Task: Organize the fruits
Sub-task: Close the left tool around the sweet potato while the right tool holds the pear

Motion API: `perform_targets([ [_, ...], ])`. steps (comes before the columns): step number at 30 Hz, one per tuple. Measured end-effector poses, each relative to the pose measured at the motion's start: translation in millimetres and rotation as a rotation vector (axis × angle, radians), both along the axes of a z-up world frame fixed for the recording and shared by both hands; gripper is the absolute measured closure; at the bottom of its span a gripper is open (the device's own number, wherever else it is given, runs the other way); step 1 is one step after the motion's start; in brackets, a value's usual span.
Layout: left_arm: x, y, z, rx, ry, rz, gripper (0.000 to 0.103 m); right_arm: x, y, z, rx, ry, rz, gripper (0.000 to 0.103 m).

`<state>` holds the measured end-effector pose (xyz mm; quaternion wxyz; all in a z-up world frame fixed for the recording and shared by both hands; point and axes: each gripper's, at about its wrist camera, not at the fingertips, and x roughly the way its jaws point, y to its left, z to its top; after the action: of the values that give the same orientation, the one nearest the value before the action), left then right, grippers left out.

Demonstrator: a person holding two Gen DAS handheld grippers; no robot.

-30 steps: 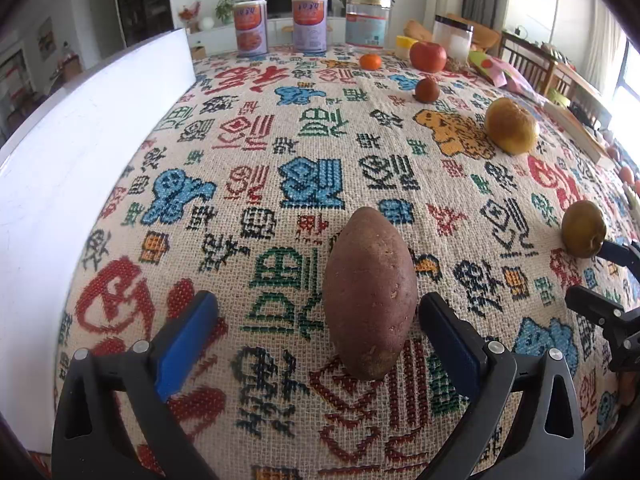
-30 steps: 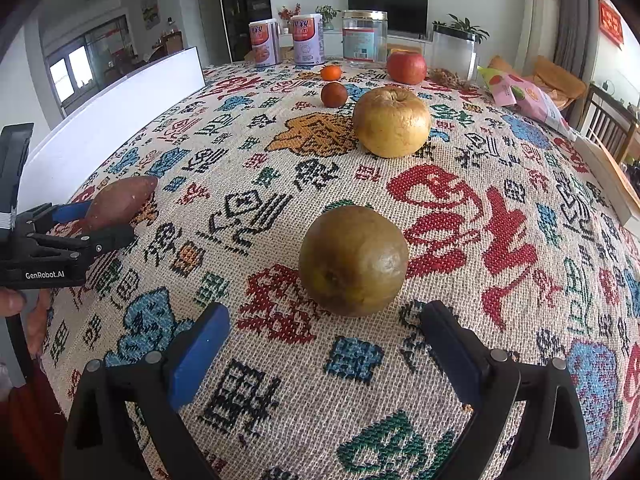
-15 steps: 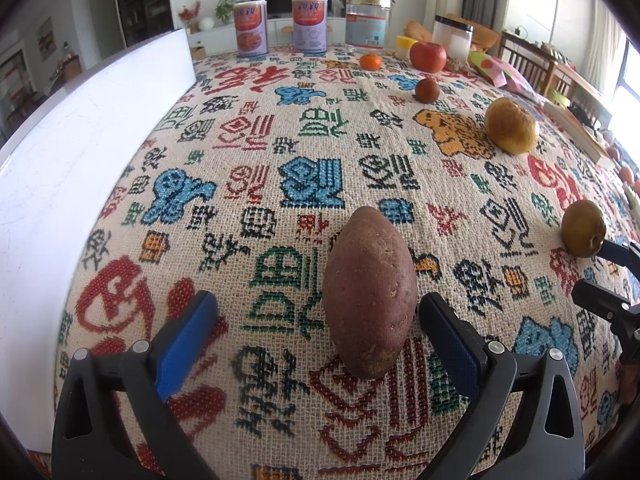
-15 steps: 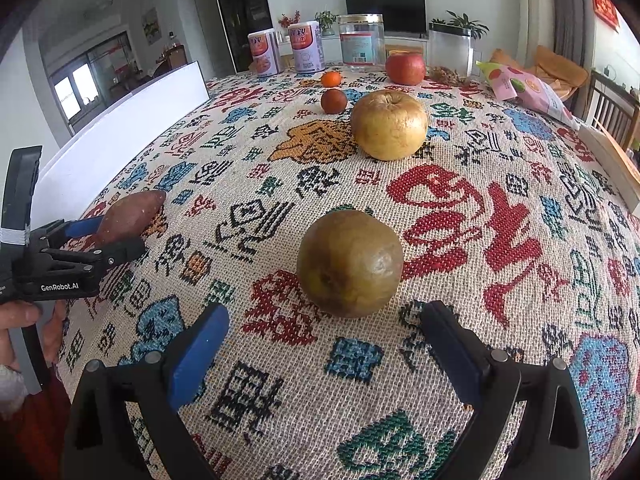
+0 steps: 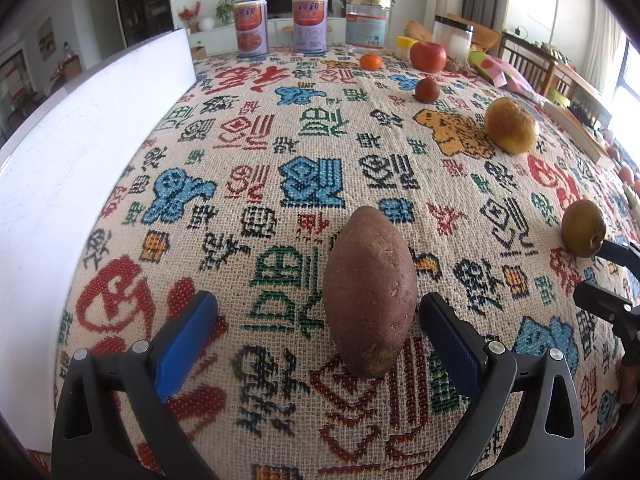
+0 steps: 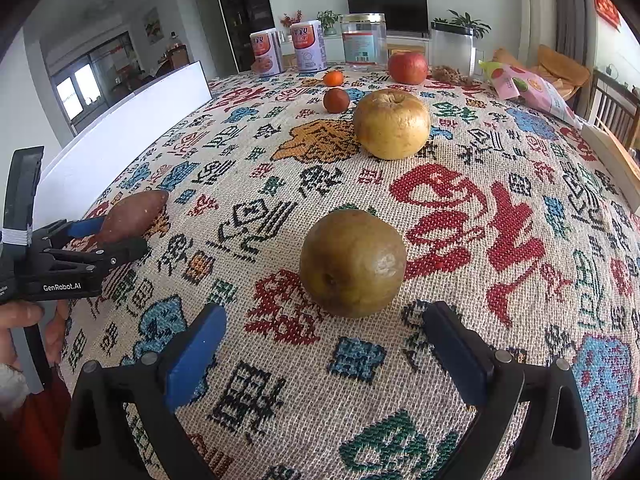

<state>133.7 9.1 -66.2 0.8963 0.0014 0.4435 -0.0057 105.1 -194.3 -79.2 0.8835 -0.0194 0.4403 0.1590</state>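
Observation:
A purple sweet potato (image 5: 370,292) lies on the patterned tablecloth between the fingers of my open left gripper (image 5: 318,324), nearer the right finger. It also shows in the right wrist view (image 6: 134,216). A brown-green pear (image 6: 353,263) sits just ahead of my open right gripper (image 6: 324,340), apart from its fingers. It also shows in the left wrist view (image 5: 583,233). Farther off lie a yellow pear (image 6: 391,124), a small dark red fruit (image 6: 336,100), a tangerine (image 6: 333,78) and a red apple (image 6: 407,67).
A long white box (image 5: 80,152) runs along the table's left side. Two cans (image 5: 250,28), a clear jar (image 5: 367,26) and a second clear container (image 6: 454,50) stand at the far edge. A pink snack bag (image 6: 532,88) lies at the far right.
The right wrist view has lifted and tilted slightly, so the pear sits a little lower in it. The left gripper and the sweet potato have not moved.

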Motion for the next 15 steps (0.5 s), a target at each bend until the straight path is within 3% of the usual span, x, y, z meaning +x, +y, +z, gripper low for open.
perform_targets([
  [12, -3, -1, 10, -0.071, 0.035, -0.094, 0.005, 0, -7, 1, 0.052, 0.002, 0.002, 0.003],
  [15, 3, -9, 9, -0.039, 0.059, -0.117, 0.019, 0, -13, 3, 0.098, 0.001, -0.005, 0.003],
])
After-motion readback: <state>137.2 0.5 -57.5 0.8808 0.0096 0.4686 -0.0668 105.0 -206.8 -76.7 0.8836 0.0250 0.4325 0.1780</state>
